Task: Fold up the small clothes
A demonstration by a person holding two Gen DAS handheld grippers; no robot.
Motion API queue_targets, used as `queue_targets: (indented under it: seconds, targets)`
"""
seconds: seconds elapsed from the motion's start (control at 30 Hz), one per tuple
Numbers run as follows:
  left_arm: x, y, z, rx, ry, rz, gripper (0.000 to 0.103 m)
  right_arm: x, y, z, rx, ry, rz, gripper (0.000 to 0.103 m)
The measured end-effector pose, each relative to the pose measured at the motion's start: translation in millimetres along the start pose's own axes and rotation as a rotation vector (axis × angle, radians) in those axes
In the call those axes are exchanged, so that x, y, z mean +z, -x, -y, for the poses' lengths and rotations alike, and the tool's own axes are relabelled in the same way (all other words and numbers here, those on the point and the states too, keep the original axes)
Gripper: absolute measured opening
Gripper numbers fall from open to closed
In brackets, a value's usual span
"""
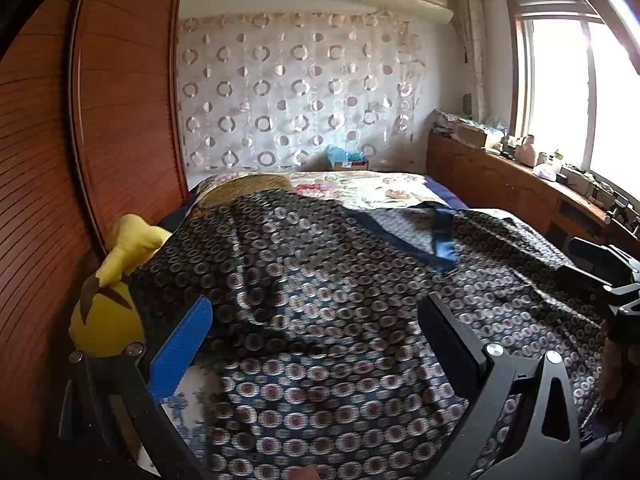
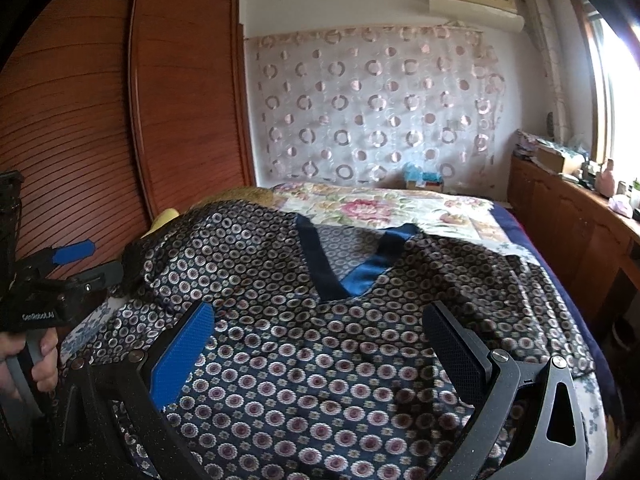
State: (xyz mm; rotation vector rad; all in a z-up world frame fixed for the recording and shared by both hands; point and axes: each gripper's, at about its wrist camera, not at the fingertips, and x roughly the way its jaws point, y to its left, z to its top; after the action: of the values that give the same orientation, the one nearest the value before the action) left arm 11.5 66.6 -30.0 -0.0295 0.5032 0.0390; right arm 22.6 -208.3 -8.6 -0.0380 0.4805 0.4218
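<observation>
A dark blue top [image 1: 320, 280] printed with small round flowers lies spread over the bed, rumpled, its plain blue V-neck trim [image 1: 442, 250] toward the far side. In the right wrist view the same top [image 2: 320, 368] fills the foreground, with the neck trim [image 2: 352, 276] in the middle. My left gripper [image 1: 316, 340] hovers open above the cloth, holding nothing; it also shows at the left edge of the other view as the left gripper [image 2: 86, 262], held by a hand [image 2: 40, 360]. My right gripper [image 2: 316, 344] is open over the top's lower part, its jaws wide apart.
A yellow plush toy [image 1: 108, 312] lies at the bed's left edge against a wooden wardrobe [image 1: 120, 100]. A floral bedspread [image 2: 400, 208] covers the far half. A cluttered wooden sideboard [image 1: 500, 176] runs under the window on the right. A small box [image 1: 348, 162] sits by the curtain.
</observation>
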Motion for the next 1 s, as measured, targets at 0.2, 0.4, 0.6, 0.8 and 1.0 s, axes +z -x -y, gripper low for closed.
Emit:
queue_targets:
  seconds: [0.2, 0.4, 0.6, 0.8, 1.0]
  targets:
    - [-5.8, -8.3, -26.6, 0.041, 0.006, -0.035, 0.103, 3.2, -6.2, -0.3, 0.026, 0.027, -0.020, 0.103]
    - [-10.3, -12.0, -51.1, 0.044, 0.015, -0.060, 0.101, 4.9, -11.9, -2.8, 0.051, 0.046, -0.037, 0.103]
    - [-15.4, -19.8, -81.0, 0.046, 0.042, -0.104, 0.088, 5.5, -19.9, -11.1, 0.069, 0.079, -0.057, 0.103]
    - [-20.5, -34.1, -108.0, 0.056, 0.078, -0.157, 0.077, 3.9, -30.5, -14.0, 0.088, 0.083, -0.087, 0.103]
    - [-21.9, -60.7, -131.4, 0.029, 0.118, -0.251, 0.068, 3.8, -35.2, -14.9, 0.097, 0.092, -0.111, 0.103]
